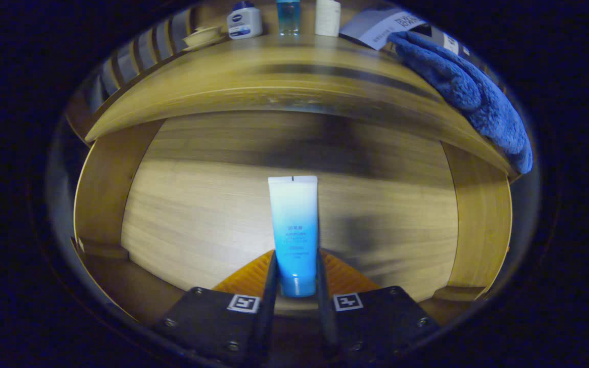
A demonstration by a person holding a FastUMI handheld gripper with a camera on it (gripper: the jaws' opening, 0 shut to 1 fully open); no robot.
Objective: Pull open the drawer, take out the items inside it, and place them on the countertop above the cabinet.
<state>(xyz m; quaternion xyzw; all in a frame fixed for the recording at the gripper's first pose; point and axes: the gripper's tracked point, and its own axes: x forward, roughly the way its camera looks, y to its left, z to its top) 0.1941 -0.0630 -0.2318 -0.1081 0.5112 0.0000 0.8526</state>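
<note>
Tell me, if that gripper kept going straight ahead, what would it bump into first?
Probably the wooden drawer floor, beyond the tube that the gripper holds between its jaws. Nothing else seems to lie in that line, though depth is hard to judge.

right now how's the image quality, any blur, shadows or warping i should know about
Gripper view: fisheye bends the countertop edge into an arc; the tube held in the tongs is sharp, its small print unreadable; a dark shadow crosses the drawer floor behind it; the blue towel and bottles above look slightly soft.
</note>
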